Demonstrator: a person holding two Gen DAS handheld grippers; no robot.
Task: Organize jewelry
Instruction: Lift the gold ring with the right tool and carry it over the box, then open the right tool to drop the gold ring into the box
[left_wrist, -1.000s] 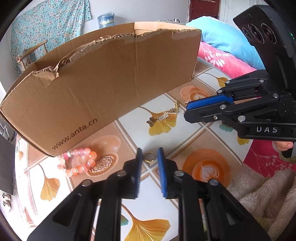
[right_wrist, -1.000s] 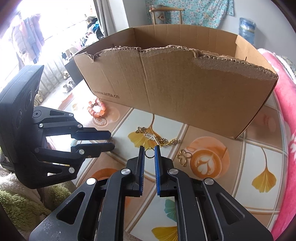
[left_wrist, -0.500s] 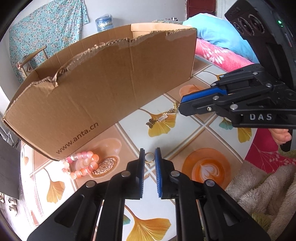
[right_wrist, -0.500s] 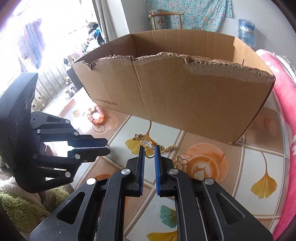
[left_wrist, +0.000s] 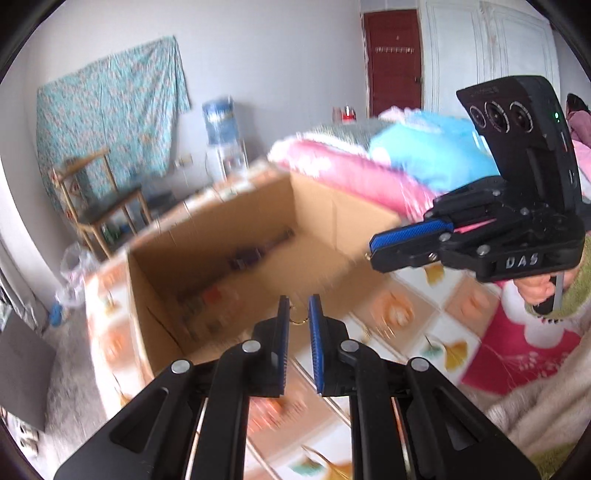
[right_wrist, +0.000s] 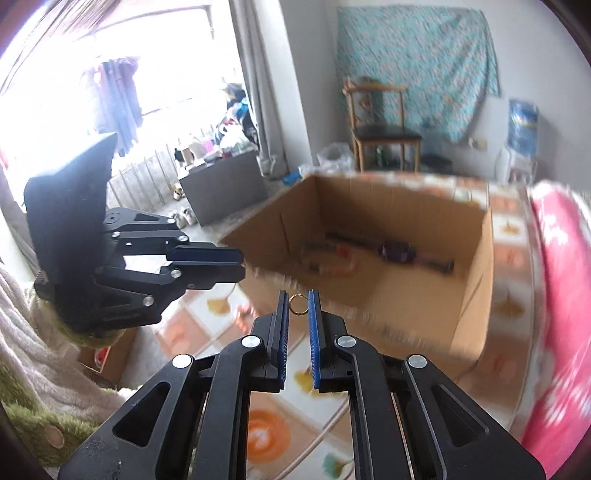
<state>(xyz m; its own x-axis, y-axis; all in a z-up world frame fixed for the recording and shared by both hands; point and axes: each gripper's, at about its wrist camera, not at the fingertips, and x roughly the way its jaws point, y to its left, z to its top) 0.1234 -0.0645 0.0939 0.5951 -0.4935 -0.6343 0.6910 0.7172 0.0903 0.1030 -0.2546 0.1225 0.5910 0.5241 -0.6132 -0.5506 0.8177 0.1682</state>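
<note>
A small gold ring (left_wrist: 296, 320) sits pinched between the left gripper (left_wrist: 296, 314)'s blue pads, near their tips. A second gold ring (right_wrist: 297, 304) — a thin loop with a tiny eyelet on top — stands upright between the right gripper (right_wrist: 297, 306)'s pads. Beyond both grippers the open cardboard box (right_wrist: 476, 280) holds blurred jewelry — dark and purple pieces on its floor.

Both claws are rising off the tabletop (right_wrist: 266, 417), left claw (left_wrist: 298, 314) and right claw (right_wrist: 298, 304) each lifting a ring above the box (right_wrist: 476, 273).
</note>
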